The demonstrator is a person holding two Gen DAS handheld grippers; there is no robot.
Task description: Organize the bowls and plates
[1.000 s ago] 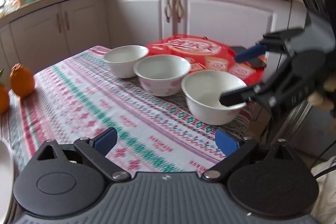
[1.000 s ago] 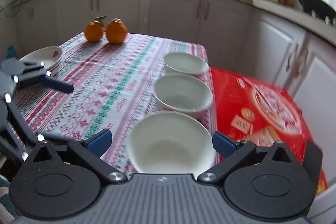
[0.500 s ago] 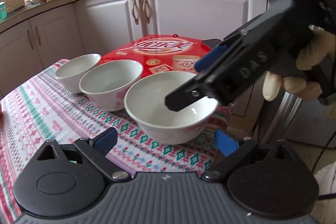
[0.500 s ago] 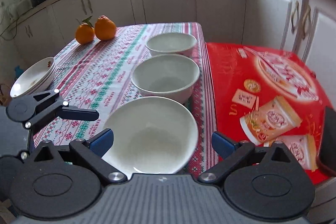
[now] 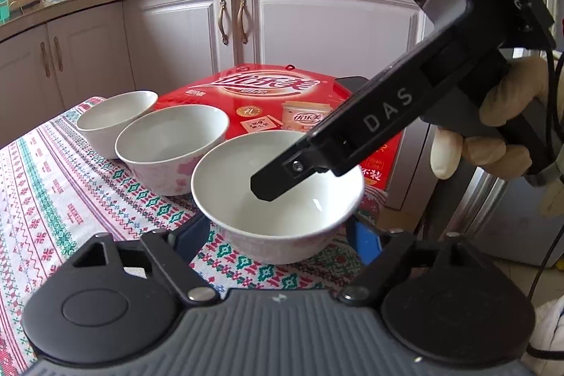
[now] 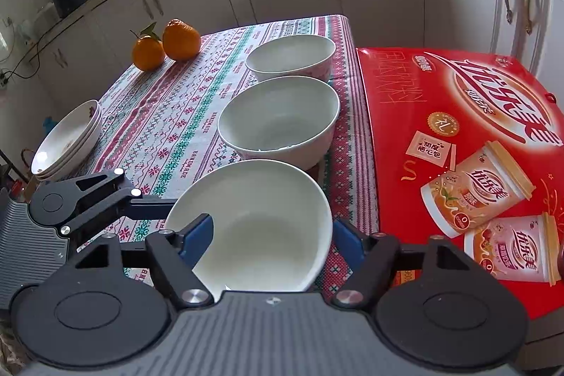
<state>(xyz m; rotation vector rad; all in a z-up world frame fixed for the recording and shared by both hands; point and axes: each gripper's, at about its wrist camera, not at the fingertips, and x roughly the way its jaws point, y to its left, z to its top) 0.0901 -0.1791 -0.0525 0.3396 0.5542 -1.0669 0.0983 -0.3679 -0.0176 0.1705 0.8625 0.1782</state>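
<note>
A counter (image 6: 169,115) under a red, green and white patterned cloth carries all the dishes. Flush against its 3 o'clock edge in the right wrist view lies a big red box (image 6: 458,115) printed with drink cups.

The right gripper (image 6: 271,235), held by a light-gloved hand (image 5: 493,136), comes in at the nearest bowl (image 6: 268,217) from 6 o'clock. Its jaws are closing with the bowl's wall between them: one blue pad hangs over the white inside at 8 o'clock, the other sits just outside the rim at 4 o'clock. No firm press on the bowl shows yet. From the left wrist view, one black finger of it dips into the bowl from 2 o'clock.

The left gripper (image 5: 278,235) meets the same bowl from the opposite side. Its jaws are closing too, blue pads low on either side of the bowl at 9 and 3 o'clock, not clearly touching.

A stack of shallow plates (image 6: 67,140) sits at the counter's 9 o'clock edge, well apart from the bowls.

Three white bowls stand in a line along the edge next to the box: the nearest bowl, the middle bowl (image 6: 278,115) just beyond it at 12 o'clock, and the far bowl (image 6: 289,53) behind that.

At 11 o'clock, near the far end, sit a larger orange (image 6: 181,39) and a smaller leafy orange (image 6: 148,53), touching
</note>
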